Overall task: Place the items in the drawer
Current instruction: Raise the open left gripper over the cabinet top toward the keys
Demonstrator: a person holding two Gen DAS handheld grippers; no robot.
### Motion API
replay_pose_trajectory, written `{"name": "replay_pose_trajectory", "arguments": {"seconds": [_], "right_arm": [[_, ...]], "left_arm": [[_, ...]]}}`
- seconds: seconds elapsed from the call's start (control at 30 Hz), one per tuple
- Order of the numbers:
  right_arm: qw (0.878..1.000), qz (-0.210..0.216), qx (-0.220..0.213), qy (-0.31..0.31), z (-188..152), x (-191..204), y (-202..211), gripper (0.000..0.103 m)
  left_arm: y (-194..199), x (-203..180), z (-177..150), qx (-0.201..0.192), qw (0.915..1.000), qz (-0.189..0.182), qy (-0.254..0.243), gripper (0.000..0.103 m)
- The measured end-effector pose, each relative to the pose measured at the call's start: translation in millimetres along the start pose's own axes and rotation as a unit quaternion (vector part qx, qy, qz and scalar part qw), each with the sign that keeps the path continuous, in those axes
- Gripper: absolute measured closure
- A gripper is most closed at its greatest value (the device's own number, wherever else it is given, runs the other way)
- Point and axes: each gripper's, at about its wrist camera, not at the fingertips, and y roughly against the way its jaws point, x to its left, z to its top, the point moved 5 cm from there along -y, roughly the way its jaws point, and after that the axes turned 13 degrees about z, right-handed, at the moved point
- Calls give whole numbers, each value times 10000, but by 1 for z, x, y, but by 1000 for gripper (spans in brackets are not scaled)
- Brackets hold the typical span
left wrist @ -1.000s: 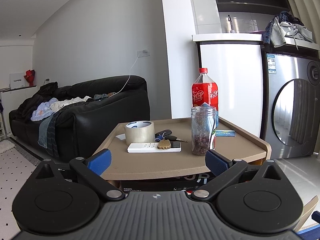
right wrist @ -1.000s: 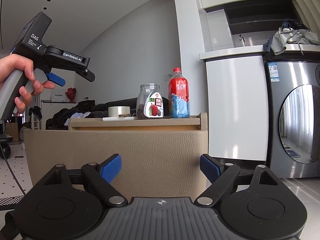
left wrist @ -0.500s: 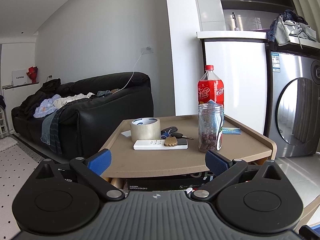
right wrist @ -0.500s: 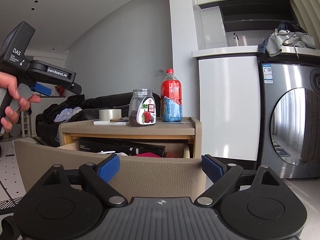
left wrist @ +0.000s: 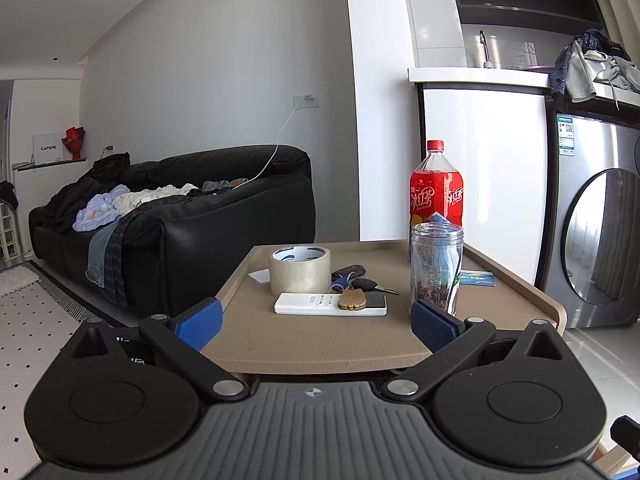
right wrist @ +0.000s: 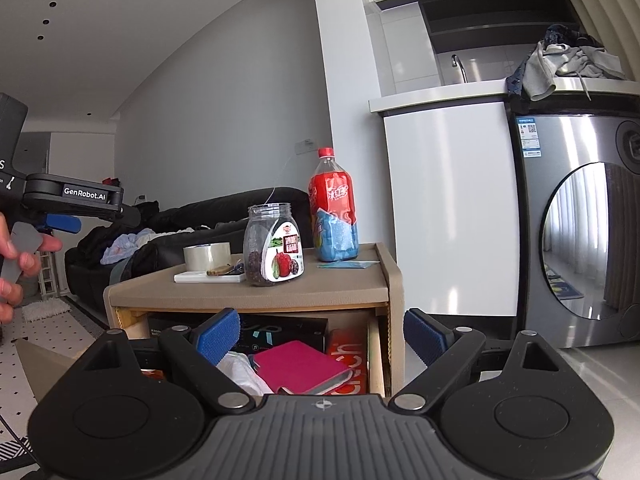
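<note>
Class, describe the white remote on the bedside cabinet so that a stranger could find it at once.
Find the tan cabinet in front of the black sofa. On its top, the remote lies flat, in front of the tape roll and left of the glass jar. It is the only long white slab, with a wooden key fob resting on it.

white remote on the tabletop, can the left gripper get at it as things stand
Probably yes. The left gripper is open and faces the white remote head-on, with bare tabletop between. The wooden key fob lies on top of it and might get nudged.
</note>
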Motion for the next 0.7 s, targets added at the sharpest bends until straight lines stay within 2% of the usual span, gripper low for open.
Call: {"name": "replay_pose_trajectory", "arguments": {"seconds": [0.33, 0.5, 0.7], "right_arm": [[9996, 233, 176, 38, 15, 12, -30, 11], [9990, 356, 270, -25, 15, 16, -45, 11], [9984, 486, 275, -42, 13, 20, -56, 11]], "left_arm": [[-20, -6, 9, -30, 9999, 62, -121, 0], [-27, -7, 12, -193, 9995, 142, -226, 0], [-40, -8, 16, -134, 9995, 179, -218, 0]]}}
